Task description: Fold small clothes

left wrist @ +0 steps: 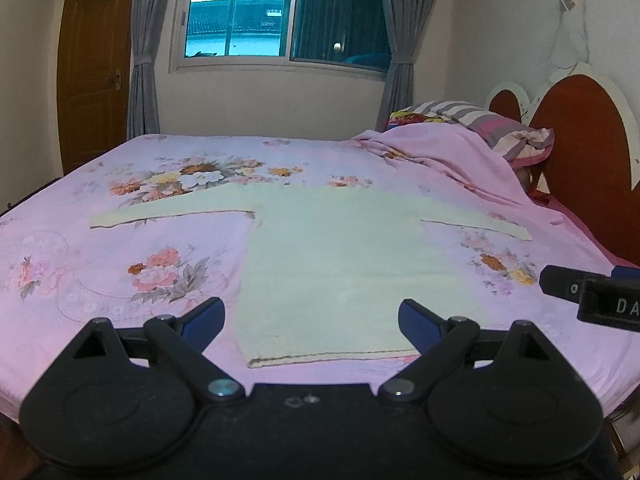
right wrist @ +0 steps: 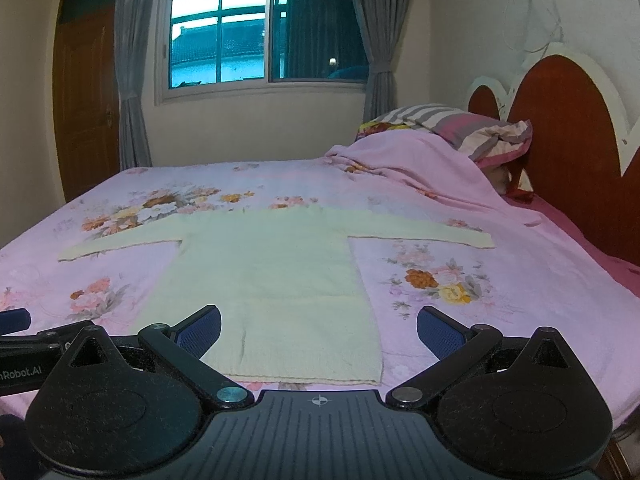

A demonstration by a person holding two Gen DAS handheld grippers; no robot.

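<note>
Lying flat on the floral bedsheet [left wrist: 60,248], a pale knit sweater [left wrist: 340,248] faces both released tools [left wrist: 310,322] [right wrist: 318,330].

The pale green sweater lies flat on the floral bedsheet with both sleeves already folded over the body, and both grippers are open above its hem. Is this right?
Not quite. The sleeves are not folded: both wrist views show the pale green sweater with each sleeve stretched straight out to the side. The rest holds: it lies flat on the floral bedsheet, and the left gripper and right gripper are open near its hem.
</note>
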